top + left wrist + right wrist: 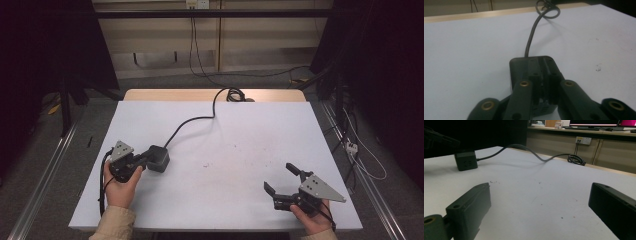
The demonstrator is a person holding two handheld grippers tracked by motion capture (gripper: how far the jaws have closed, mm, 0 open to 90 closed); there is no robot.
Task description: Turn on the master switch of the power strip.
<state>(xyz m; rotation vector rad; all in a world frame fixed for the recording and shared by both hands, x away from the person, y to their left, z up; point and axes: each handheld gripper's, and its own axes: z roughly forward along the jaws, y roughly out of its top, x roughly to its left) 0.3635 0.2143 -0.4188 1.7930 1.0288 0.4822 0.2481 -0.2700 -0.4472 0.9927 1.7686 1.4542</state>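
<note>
The left tool point(148, 161) pinches a black cube socket point(158, 158) at nine o'clock on the white desk point(235, 145). The right tool point(281, 182), at five o'clock, is spread wide.

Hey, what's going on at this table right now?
A person at a white table holds a gripper in each hand. The left gripper is closed on a black power cube, which sits on the table near its left side. The cube's cord runs across the table to a coil at the far edge. The right gripper is open, its jaws spread wide with nothing between them, near the table's front right corner.
</note>
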